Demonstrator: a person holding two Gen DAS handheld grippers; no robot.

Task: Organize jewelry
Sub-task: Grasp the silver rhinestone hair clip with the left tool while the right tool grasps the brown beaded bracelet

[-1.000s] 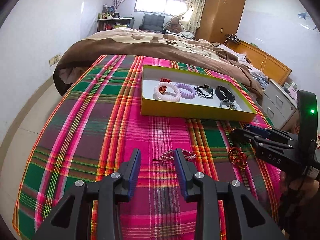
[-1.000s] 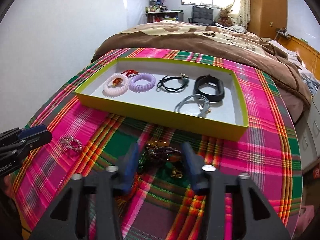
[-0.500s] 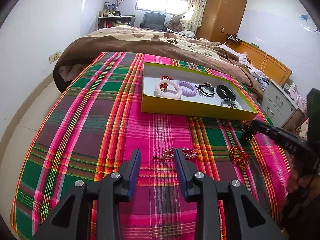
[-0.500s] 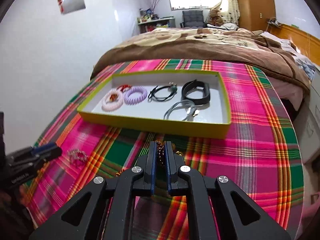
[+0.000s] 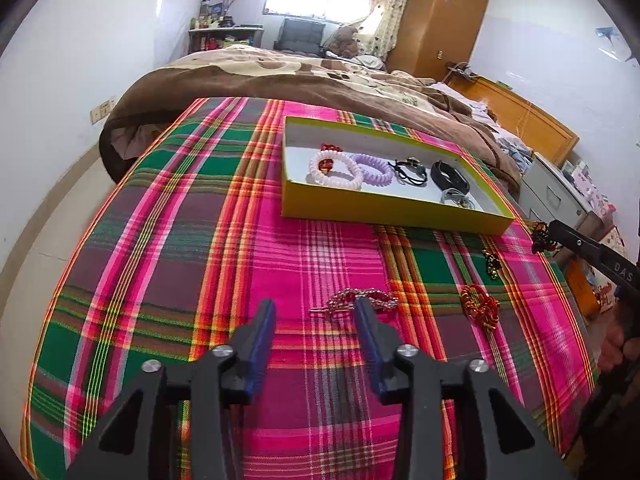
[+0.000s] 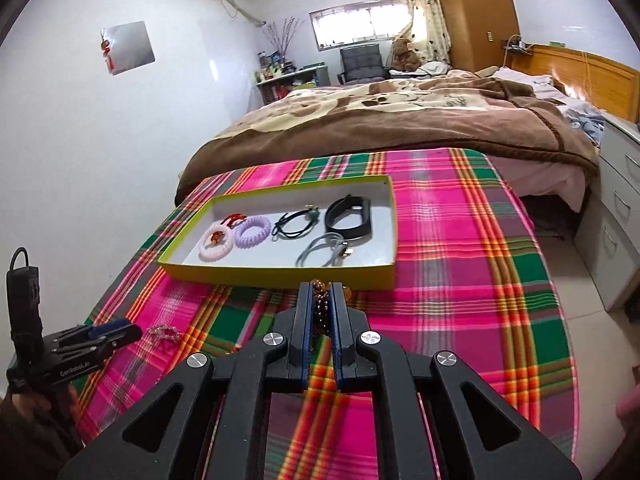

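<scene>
Right wrist | right gripper (image 6: 323, 300) jaws clamp bead bracelet (image 6: 321, 306) | above plaid cloth (image 6: 460, 280)

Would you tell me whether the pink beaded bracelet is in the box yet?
Out. The pink beaded bracelet lies on the plaid cloth, apart from the box.

Blanket (image 5: 168, 248) – pink-green-orange plaid; tray (image 5: 384, 210) – yellow-green wall, white floor.
</scene>
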